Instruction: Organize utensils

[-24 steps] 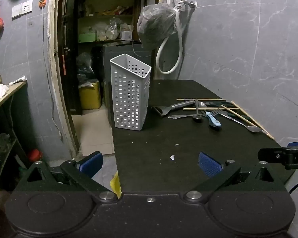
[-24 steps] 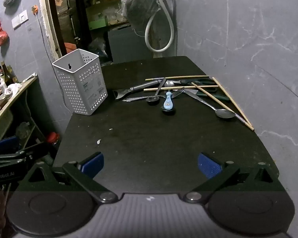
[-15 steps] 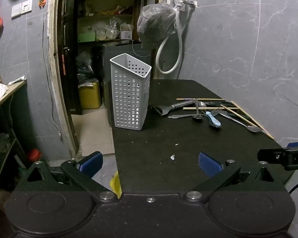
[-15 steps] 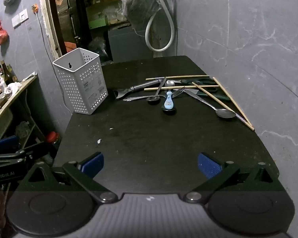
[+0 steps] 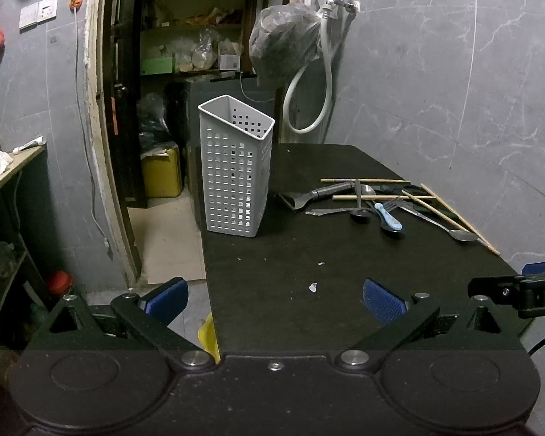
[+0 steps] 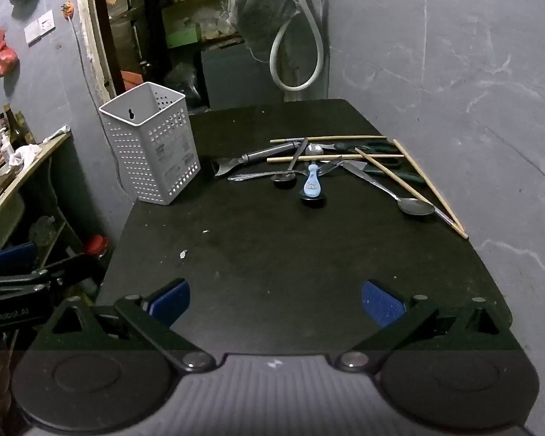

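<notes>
Waiting untouched, scattered metal and wooden utensils (image 6: 330, 170) lie beside the empty white perforated plastic basket (image 6: 152, 145). Both the left gripper (image 5: 274, 299) and right gripper (image 6: 275, 299) gape wide, grasping nothing.

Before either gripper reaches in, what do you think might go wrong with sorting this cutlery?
The utensil pile is crossed: pulling one chopstick may drag the metal spoon along. The empty basket stands at the table's left edge, so a hard drop-in could perhaps tip it off.
</notes>
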